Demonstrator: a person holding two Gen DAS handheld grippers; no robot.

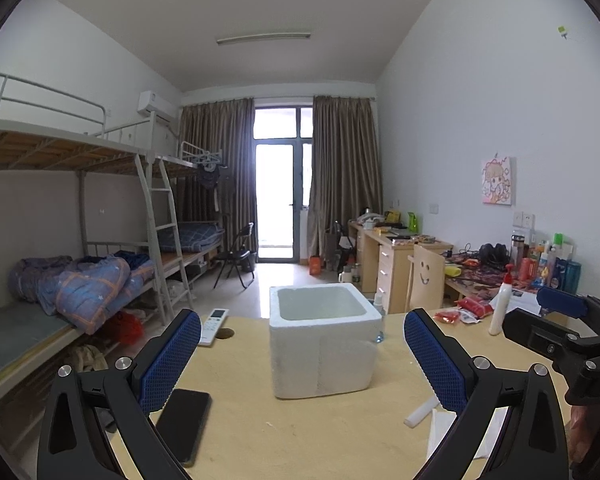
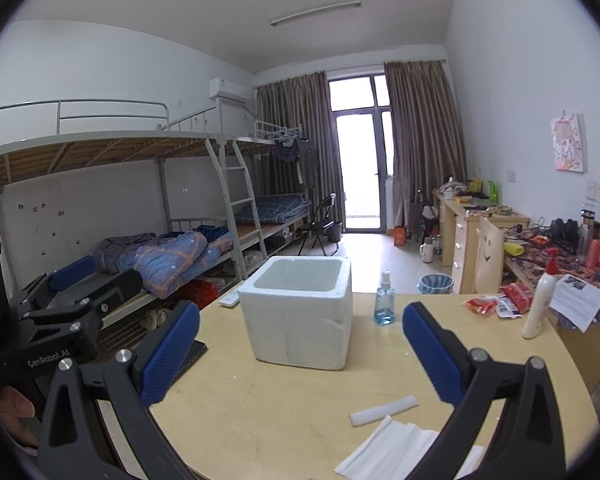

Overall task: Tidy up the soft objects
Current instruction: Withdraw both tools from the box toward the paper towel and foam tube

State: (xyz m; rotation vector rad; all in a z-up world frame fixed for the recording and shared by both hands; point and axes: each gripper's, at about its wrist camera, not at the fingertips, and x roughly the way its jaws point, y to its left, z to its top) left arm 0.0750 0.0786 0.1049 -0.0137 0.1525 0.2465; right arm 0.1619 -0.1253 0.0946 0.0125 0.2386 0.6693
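An open white foam box [image 1: 324, 346] [image 2: 300, 312] stands in the middle of the wooden table [image 1: 284, 440] [image 2: 276, 412]. A white foam stick [image 2: 383, 410] [image 1: 422, 411] and a white folded cloth [image 2: 396, 450] [image 1: 440, 432] lie on the table near its front right. My left gripper [image 1: 302, 356] is open and empty, held above the table in front of the box. My right gripper [image 2: 300, 344] is open and empty, also facing the box. Each gripper shows at the edge of the other's view, the right one [image 1: 556, 320] and the left one [image 2: 80, 284].
A black phone [image 1: 184, 424] lies at the front left and a remote control [image 1: 214, 326] at the far left. A blue spray bottle [image 2: 384, 300], a white pump bottle [image 2: 540, 300] and red packets [image 2: 496, 300] stand at the back right. Bunk beds line the left wall, cluttered desks the right.
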